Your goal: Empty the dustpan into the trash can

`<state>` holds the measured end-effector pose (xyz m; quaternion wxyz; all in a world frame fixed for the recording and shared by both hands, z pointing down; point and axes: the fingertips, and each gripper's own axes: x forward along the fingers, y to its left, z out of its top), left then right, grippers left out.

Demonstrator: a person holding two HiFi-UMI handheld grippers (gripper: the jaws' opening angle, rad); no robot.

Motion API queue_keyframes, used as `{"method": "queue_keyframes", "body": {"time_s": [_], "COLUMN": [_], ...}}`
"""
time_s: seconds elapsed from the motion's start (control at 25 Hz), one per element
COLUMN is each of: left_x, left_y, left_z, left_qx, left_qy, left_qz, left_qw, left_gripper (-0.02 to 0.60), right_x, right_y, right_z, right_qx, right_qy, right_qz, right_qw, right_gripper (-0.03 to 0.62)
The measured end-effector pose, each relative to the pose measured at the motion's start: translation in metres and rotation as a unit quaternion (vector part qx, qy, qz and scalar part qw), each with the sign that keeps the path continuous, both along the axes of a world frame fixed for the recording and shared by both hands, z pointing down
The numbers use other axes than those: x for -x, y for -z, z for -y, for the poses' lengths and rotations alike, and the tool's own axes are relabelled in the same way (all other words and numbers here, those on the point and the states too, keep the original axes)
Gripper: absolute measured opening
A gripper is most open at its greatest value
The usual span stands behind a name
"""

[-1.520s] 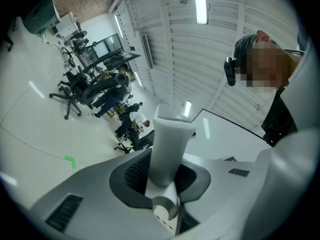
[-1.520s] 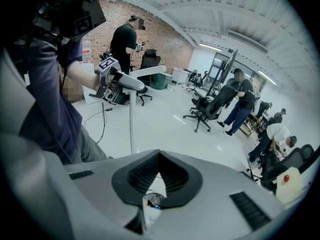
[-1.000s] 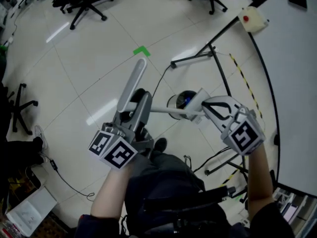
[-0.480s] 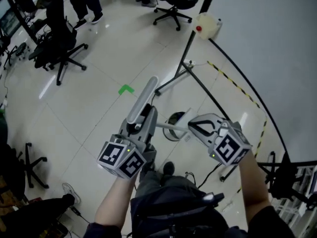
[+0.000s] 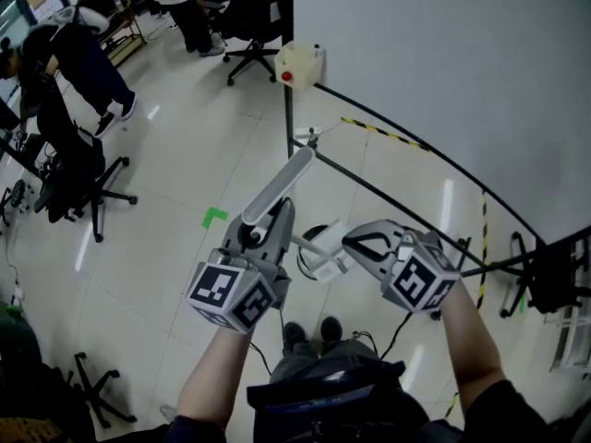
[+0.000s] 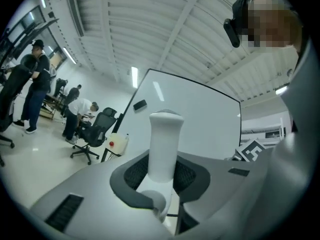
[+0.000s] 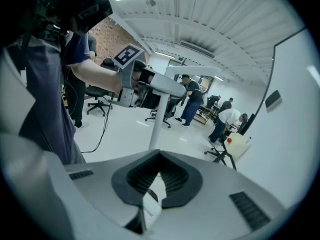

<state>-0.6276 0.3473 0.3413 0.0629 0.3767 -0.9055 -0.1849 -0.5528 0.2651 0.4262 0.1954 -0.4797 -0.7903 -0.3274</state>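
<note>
We hold dustpan handle (image 5: 288, 175) in L gripper (image 5: 270, 218), jaws narrow, clamped on it; R gripper (image 5: 355, 245) pinches dustpan (image 5: 325, 262) edge, over trash can (image 5: 312, 234) on floor (image 5: 175, 146).

A long white handle (image 5: 280, 189) is held in the left tongs (image 5: 265, 229); a white plate (image 5: 328, 258) is held in the right tongs (image 5: 355, 247).
</note>
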Motion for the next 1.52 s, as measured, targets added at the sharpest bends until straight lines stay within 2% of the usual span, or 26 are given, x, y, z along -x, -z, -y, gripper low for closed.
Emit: {"method": "queue_keyframes", "body": {"time_s": [0.2, 0.44, 0.68, 0.92, 1.12, 1.32, 1.52], "left_x": [0.017, 0.022, 0.015, 0.008, -0.005, -0.008, -0.005], "left_y": [0.017, 0.031, 0.054, 0.107, 0.128, 0.134, 0.144], "left_z": [0.05, 0.089, 0.099, 0.096, 0.1, 0.104, 0.095], "left_qx": [0.05, 0.07, 0.067, 0.061, 0.07, 0.076, 0.054], "left_qy": [-0.054, -0.071, -0.059, -0.038, -0.035, -0.048, -0.07], "left_qz": [0.025, 0.038, 0.052, 0.085, 0.114, 0.123, 0.128], "left_qw": [0.997, 0.9943, 0.9946, 0.9937, 0.9904, 0.9883, 0.9878], "left_gripper": [0.051, 0.046, 0.043, 0.041, 0.041, 0.041, 0.041], "right_x": [0.009, 0.011, 0.013, 0.02, 0.013, 0.005, -0.003], "right_y": [0.015, 0.034, 0.045, 0.075, 0.105, 0.125, 0.133], "right_z": [0.026, 0.055, 0.077, 0.077, 0.081, 0.09, 0.092], "right_qx": [0.02, 0.068, 0.096, 0.126, 0.183, 0.22, 0.207], "right_qy": [-0.03, -0.057, -0.057, -0.041, -0.04, -0.065, -0.108], "right_qz": [0.015, 0.032, 0.04, 0.057, 0.054, 0.058, 0.072], "right_qw": [0.999, 0.996, 0.993, 0.99, 0.981, 0.972, 0.97], "right_gripper": [0.014, 0.014, 0.014, 0.014, 0.014, 0.014, 0.014]}}
